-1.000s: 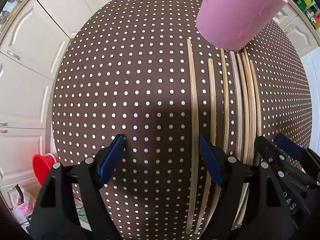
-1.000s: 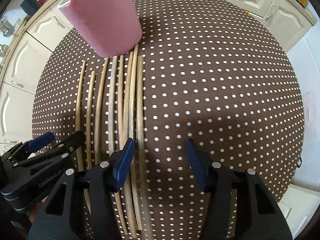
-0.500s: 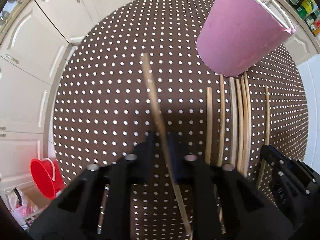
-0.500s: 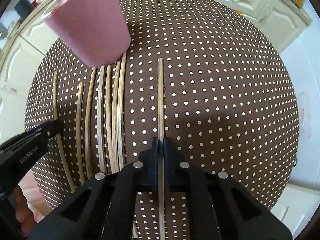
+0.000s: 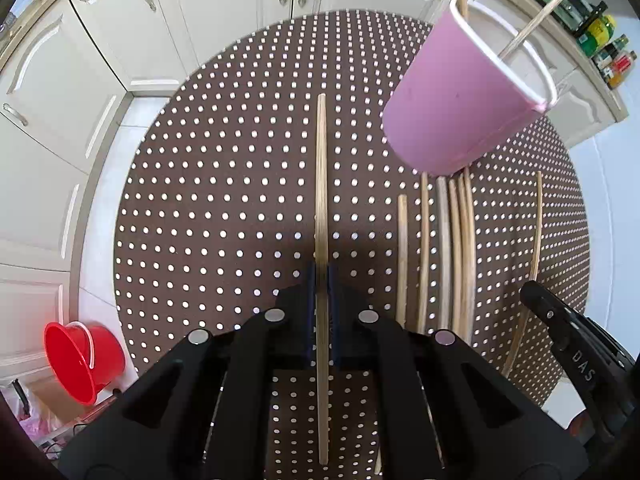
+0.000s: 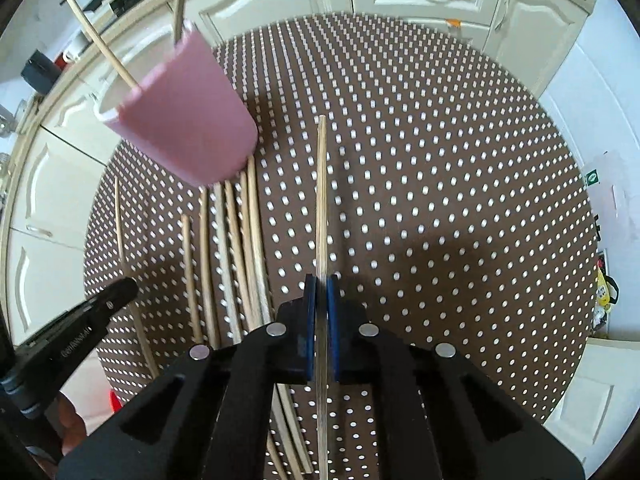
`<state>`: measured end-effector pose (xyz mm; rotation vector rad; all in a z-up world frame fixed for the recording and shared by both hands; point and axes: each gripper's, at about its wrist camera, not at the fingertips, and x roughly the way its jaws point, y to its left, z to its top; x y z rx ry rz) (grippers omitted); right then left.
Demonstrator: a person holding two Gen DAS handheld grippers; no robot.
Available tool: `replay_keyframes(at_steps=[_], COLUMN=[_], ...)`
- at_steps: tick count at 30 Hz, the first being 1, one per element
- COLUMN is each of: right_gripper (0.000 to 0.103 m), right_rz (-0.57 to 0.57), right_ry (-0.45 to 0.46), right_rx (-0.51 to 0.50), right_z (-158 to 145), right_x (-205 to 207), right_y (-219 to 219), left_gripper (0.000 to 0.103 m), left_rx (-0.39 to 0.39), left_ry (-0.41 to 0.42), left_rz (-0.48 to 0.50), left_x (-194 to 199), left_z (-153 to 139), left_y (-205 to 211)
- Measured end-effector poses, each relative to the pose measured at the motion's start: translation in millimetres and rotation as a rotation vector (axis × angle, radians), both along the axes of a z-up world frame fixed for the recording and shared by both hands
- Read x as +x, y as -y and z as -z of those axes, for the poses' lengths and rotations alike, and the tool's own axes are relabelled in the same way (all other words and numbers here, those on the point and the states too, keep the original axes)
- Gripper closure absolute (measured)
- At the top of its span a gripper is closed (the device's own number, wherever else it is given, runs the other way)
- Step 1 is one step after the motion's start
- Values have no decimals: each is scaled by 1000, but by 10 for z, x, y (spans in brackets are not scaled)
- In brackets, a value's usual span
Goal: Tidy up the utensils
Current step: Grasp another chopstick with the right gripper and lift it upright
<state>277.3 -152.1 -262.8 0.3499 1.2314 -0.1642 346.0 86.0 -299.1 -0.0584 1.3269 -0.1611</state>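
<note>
Above the dotted table, each gripper, left and right, pinches one chopstick, two already stand in the pink cup, five lie near it.

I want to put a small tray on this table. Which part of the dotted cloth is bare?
Bare: the dotted tablecloth right of the right tool's chopstick, and the part left of the left tool's chopstick. Crowded: the row of chopsticks below the pink cup.
</note>
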Motion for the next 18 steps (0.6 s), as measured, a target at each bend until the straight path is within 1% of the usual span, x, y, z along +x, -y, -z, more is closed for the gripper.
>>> replay_keyframes(at_steps=[3, 8, 12, 13, 14, 16, 17, 18], right_gripper=[98, 98, 98, 98, 98, 98, 98, 98], right_rz=[1, -14, -4, -3, -3, 1, 3, 2], right_ry=[31, 106, 171, 188, 210, 248, 273, 282], right_rx=[7, 10, 33, 36, 38, 38, 46, 52], right_z=[-150, -464, -641, -724, -808, -875, -963, -963], right_x=[11, -77, -121, -155, -175, -243, -257, -243], right_y=[33, 89, 176, 165, 204, 149, 190, 136], left_gripper=[97, 97, 97, 97, 97, 97, 97, 97], left_rx=[21, 26, 10, 10, 8, 5, 9, 15], left_ry=[14, 62, 101, 109, 124, 147, 159, 168], left_rz=[-32, -86, -127, -133, -140, -149, -159, -170], left_x=[-54, -161, -228, -251, -278, -321, -363, -387], left_z=[-71, -351, -675, -686, -765, -806, -882, -940], left_y=[4, -77, -82, -71, -72, -46, -25, -22])
